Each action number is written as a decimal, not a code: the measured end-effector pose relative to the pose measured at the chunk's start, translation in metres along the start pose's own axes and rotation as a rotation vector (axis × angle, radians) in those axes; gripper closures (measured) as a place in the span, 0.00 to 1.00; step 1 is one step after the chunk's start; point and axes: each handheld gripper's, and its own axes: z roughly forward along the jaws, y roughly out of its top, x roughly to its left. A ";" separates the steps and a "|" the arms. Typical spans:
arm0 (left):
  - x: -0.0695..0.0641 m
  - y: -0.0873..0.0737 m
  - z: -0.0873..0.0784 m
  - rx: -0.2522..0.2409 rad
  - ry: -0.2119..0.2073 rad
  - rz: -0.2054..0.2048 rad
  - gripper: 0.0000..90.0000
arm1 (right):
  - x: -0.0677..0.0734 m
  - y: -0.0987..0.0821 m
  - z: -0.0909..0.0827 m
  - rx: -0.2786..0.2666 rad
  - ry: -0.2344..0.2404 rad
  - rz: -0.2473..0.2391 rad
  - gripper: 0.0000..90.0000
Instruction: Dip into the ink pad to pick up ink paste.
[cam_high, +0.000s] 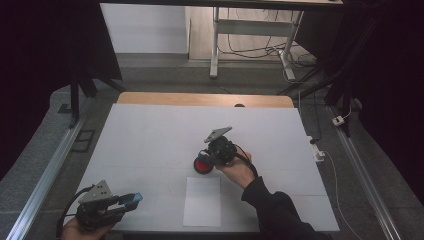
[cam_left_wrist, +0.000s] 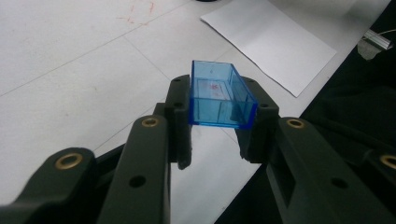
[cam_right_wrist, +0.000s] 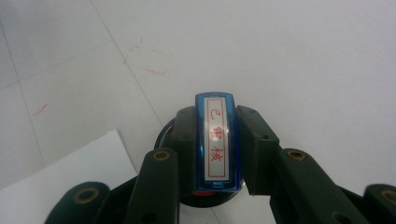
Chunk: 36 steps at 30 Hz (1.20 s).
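My left gripper (cam_high: 129, 200) is near the table's front left corner, shut on a clear blue plastic cap (cam_left_wrist: 219, 95) whose open side faces up. The cap (cam_high: 133, 198) shows as a small blue block at the jaw tips. My right gripper (cam_high: 206, 158) is at the middle of the table, shut on a narrow blue stamp (cam_right_wrist: 217, 140) with a white label bearing red characters. The stamp points down at a round red ink pad (cam_high: 201, 166). The pad's dark rim (cam_right_wrist: 167, 135) shows just beneath the stamp. Whether the stamp touches the pad is hidden.
A white sheet of paper (cam_high: 202, 200) lies just in front of the ink pad, near the table's front edge. The white table top (cam_high: 150, 130) carries faint red ink marks (cam_right_wrist: 154, 71). Desk legs and cables (cam_high: 250, 50) stand beyond the far edge.
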 end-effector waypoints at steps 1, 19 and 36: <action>0.000 0.000 0.000 0.001 0.001 0.000 0.76 | 0.000 0.001 0.000 0.004 -0.001 0.003 0.79; -0.001 0.001 0.001 0.005 0.003 0.005 0.76 | 0.007 0.005 0.005 0.021 -0.031 0.001 0.79; -0.001 0.001 0.001 0.009 0.001 0.005 0.76 | 0.003 0.000 0.005 -0.004 -0.010 0.031 0.79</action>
